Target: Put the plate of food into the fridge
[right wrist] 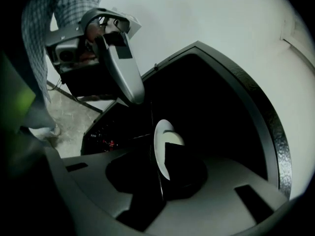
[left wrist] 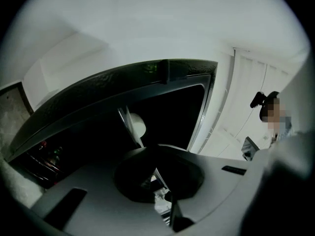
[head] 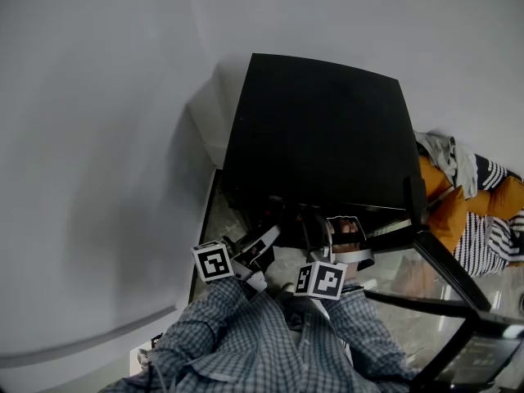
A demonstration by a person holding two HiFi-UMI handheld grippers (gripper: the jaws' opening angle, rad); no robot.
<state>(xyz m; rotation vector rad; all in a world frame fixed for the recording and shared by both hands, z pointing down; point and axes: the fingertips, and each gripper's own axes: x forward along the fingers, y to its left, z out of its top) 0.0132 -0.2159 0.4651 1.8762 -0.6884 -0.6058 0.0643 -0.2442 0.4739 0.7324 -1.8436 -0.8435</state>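
Checked sleeves (head: 246,338) fill the bottom of our head view. From them both grippers reach forward into the open front of a black fridge (head: 319,129) that stands against a pale wall. Its glass door (head: 446,301) hangs wide open to our right, and beyond it lies a heap of orange and striped clothes (head: 479,211).

Our right gripper (right wrist: 163,154) has its jaws apart, with the rim of the white plate (right wrist: 160,136) standing between them. We see no pad pressing on it. That plate is inside the fridge's dark interior, turned edge-on to the right gripper view, and we cannot tell whether it rests on a shelf.

Seen from the right gripper view, our left gripper (right wrist: 134,93) hangs just above the plate and to its left, apart from it, with its grey finger aimed at the fridge opening. In the left gripper view only one pale, narrow blade shows against the darkness, so we cannot tell whether those jaws are apart or together.
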